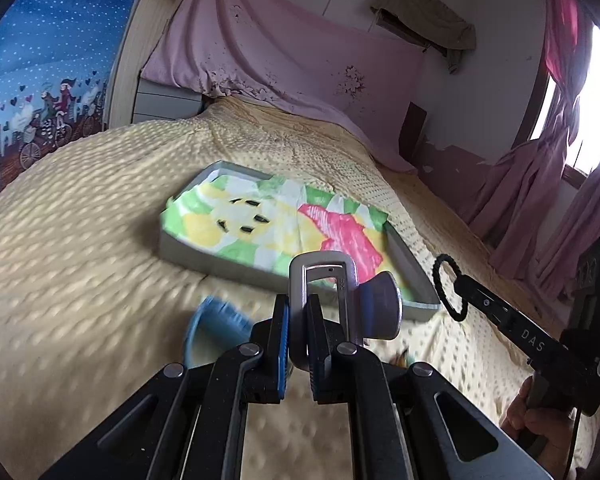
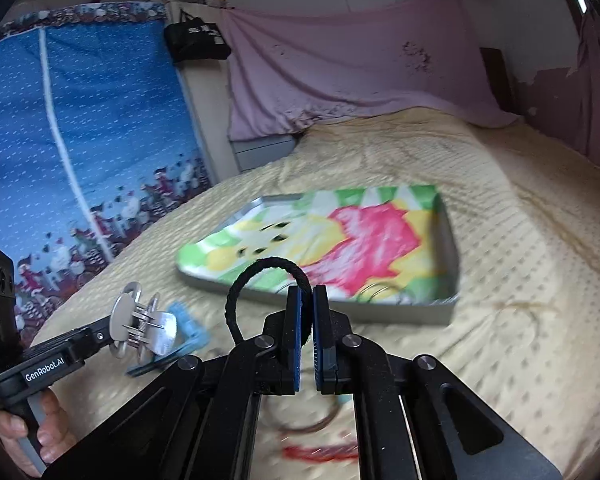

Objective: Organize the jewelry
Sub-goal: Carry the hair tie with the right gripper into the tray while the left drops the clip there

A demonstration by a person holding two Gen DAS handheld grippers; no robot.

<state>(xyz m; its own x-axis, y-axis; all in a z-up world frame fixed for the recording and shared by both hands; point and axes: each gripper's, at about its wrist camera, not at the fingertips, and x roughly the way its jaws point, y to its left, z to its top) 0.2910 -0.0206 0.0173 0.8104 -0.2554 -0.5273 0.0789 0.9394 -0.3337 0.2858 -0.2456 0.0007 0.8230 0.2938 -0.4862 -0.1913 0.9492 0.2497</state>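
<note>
My left gripper [image 1: 298,320] is shut on a silver metal clip [image 1: 328,300] and holds it above the bed; both also show in the right wrist view, the gripper [image 2: 112,328] and the clip [image 2: 144,326]. My right gripper [image 2: 307,320] is shut on a black braided ring [image 2: 260,276], which also shows in the left wrist view [image 1: 450,288]. A grey tray [image 1: 420,304] lined with a flowered cloth [image 1: 284,224] lies ahead on the bed; it also shows in the right wrist view [image 2: 404,312]. A thin ring [image 2: 376,292] lies in the tray's near corner.
A blue item [image 1: 216,320] lies on the yellow bedspread [image 1: 80,260] below the left gripper. A thin bangle [image 2: 304,424] and a red blurred piece [image 2: 320,454] lie under my right gripper. A pink sheet [image 1: 280,52] hangs behind; curtains [image 1: 540,184] hang right.
</note>
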